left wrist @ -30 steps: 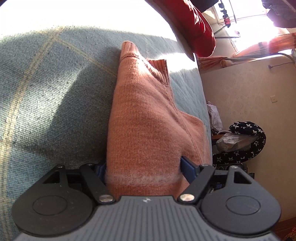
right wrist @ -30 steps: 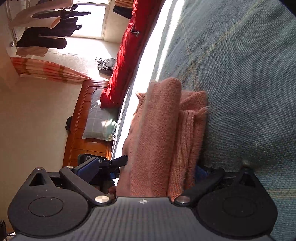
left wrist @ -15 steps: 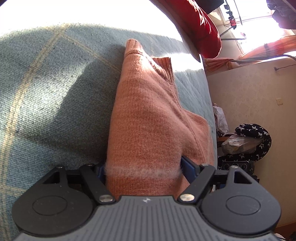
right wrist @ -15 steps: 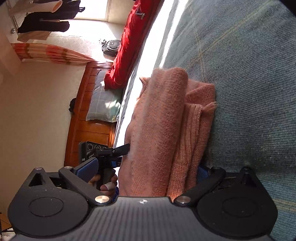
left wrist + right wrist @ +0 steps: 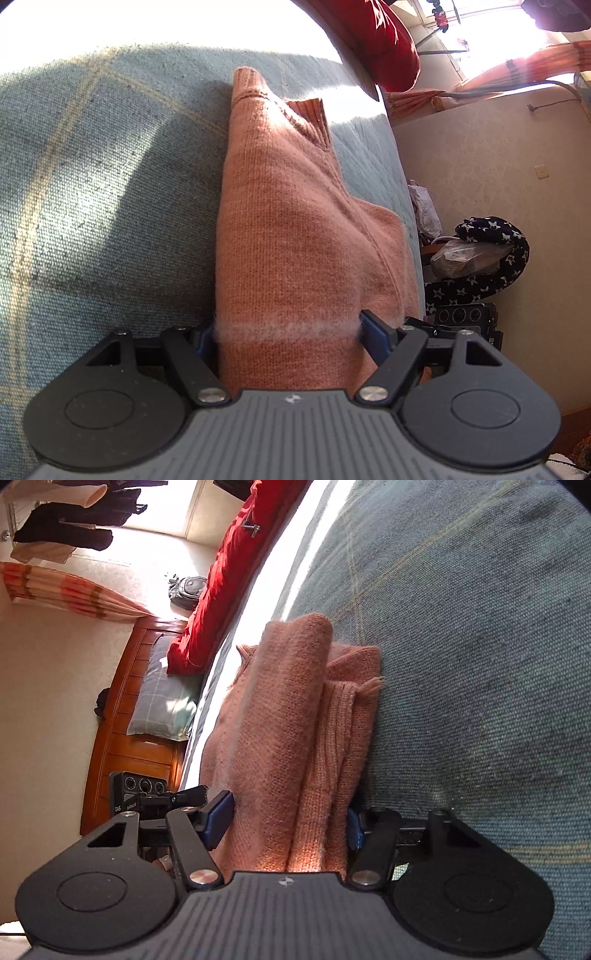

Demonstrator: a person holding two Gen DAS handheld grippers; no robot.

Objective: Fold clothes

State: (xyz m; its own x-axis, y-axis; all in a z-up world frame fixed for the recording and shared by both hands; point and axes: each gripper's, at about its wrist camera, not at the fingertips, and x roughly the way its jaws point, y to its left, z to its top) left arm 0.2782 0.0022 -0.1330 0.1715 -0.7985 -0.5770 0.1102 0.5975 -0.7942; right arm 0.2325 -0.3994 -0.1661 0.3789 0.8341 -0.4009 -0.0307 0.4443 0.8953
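Sweater (image 5: 295, 236), folded and salmon pink, lies on the blue-grey plaid bedspread (image 5: 96, 177), filling the middle of both frames. Left gripper (image 5: 286, 332) clamps its blue pads across the near end of the sweater, jaws set wide around the thick bundle. Right gripper (image 5: 291, 819) grips the stacked layers at the other end likewise. Red quilt (image 5: 225, 576) sits upper left in the right view.

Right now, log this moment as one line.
task: fold clothes | left gripper: shut on orange sweater | right gripper: shut on orange sweater | sweater: folded, on blue plaid bedspread
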